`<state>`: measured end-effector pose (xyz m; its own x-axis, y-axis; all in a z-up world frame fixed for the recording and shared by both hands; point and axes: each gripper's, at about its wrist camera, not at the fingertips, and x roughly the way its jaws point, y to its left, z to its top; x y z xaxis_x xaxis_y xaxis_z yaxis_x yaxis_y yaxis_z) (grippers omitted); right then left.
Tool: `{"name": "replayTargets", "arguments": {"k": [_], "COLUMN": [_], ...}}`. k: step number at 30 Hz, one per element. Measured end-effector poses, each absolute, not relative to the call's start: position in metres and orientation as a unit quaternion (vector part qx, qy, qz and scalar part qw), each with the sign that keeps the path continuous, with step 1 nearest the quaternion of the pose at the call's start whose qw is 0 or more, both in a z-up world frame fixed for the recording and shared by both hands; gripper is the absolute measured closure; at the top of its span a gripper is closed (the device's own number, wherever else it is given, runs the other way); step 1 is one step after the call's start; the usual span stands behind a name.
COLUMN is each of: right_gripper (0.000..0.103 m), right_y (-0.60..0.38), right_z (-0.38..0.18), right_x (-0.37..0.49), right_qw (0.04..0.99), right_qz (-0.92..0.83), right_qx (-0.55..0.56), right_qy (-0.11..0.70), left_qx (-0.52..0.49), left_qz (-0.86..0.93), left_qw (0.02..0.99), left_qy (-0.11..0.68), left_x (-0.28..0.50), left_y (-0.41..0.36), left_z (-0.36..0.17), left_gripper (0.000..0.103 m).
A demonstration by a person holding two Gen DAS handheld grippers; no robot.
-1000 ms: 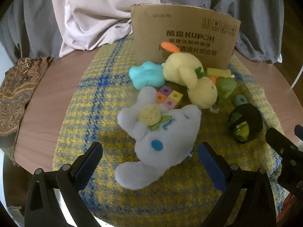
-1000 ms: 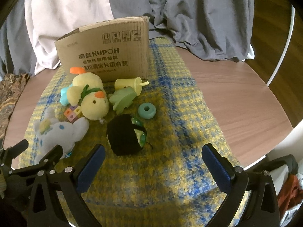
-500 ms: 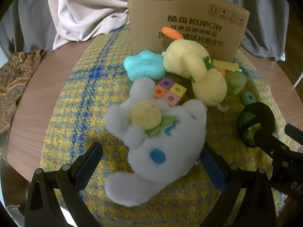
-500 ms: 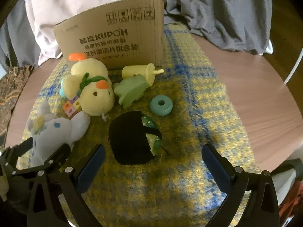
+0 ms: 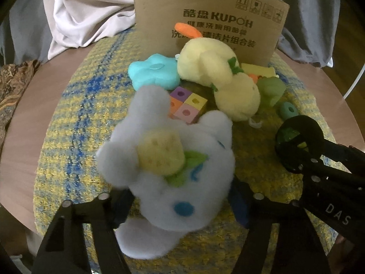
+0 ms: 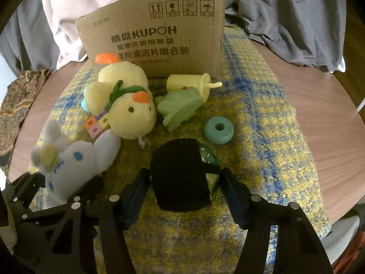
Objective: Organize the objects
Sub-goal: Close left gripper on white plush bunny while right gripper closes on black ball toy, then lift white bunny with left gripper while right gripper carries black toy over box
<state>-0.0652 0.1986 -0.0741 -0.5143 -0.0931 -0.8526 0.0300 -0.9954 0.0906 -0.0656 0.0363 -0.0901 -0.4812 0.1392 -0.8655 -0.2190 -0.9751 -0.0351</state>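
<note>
A white plush bunny (image 5: 173, 182) lies on the plaid mat (image 5: 75, 123). My left gripper (image 5: 180, 203) has closed in on its lower body, both pads pressed into the plush. It also shows in the right wrist view (image 6: 73, 162). A black-wrapped green ball (image 6: 182, 178) sits between the fingers of my right gripper (image 6: 184, 194), which has closed around its sides. Behind are a yellow plush chick (image 6: 125, 105), a colored cube block (image 5: 188, 107), a teal star (image 5: 154, 75), a green foam shape (image 6: 180, 107), a teal ring (image 6: 219, 129) and a yellow cup (image 6: 189, 83).
A cardboard box (image 6: 157, 38) stands at the back of the mat. Grey and white cloth (image 6: 285, 13) hangs behind the round wooden table (image 6: 319, 118). A patterned cloth (image 5: 11, 96) lies at the left edge.
Both grippers moved forward and closed: the left around the white bunny, the right around the black-wrapped ball. Both were wide open before.
</note>
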Motion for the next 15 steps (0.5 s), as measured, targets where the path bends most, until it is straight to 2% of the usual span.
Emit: {"name": "replayTargets", "arguments": {"k": [15], "right_gripper": [0.040], "right_y": [0.203], "right_z": [-0.055], "right_x": [-0.053], "right_qw": [0.027], "right_qz": [-0.881], "right_qx": [0.470], "right_qy": [-0.043], "left_qx": [-0.474], "left_qz": [0.874], "left_qw": [0.097], "left_qy": [0.046], "left_x": [-0.054], "left_y": [0.031], "left_z": [-0.071], "left_gripper": [0.045]}}
